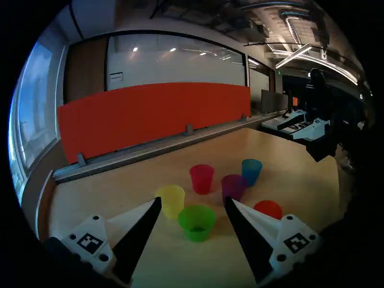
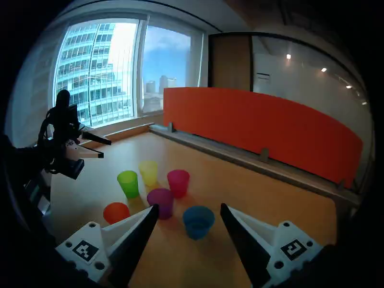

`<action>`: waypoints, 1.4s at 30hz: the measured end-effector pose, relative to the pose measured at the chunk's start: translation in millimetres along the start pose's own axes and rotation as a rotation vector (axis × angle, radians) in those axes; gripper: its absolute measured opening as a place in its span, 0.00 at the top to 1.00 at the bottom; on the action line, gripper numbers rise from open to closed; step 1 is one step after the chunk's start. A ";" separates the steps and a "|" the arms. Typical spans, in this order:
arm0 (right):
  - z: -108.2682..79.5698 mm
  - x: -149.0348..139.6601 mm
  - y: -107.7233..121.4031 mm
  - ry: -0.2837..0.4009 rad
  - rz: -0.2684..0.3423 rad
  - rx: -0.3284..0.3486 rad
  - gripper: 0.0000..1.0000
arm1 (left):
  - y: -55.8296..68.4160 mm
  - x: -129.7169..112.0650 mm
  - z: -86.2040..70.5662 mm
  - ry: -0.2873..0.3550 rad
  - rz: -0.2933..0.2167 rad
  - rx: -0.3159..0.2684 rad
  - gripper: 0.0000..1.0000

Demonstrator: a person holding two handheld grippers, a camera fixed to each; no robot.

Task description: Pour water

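Wooden table [image 1: 120,192] lies under both your tools. Your left tool [image 1: 192,200] hovers released and empty, the green cup [image 1: 197,222] just ahead between its fingers. Your right tool [image 2: 188,206] is likewise spread, holding nothing, with the blue cup [image 2: 198,222] nearest it. The yellow cup [image 1: 171,200], pink cup [image 1: 201,177], purple cup [image 1: 234,186] and orange cup [image 1: 269,209] stand upright close around them.
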State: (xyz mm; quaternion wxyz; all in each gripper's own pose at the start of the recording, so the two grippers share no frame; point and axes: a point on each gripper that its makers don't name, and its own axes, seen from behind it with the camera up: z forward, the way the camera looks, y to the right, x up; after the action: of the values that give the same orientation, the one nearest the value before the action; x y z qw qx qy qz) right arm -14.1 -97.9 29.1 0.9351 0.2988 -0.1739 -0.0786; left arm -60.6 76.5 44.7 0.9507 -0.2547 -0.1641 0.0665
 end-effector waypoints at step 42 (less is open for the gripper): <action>60.6 -61.3 15.7 -0.112 0.003 0.004 0.01 | 12.5 -84.4 45.3 -0.235 0.012 -0.077 0.02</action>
State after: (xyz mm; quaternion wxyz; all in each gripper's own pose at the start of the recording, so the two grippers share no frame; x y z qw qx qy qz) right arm -92.8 -102.0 67.4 0.9234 0.2957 -0.2264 -0.0932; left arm -155.9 90.5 51.9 0.9140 -0.2825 -0.2751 0.0949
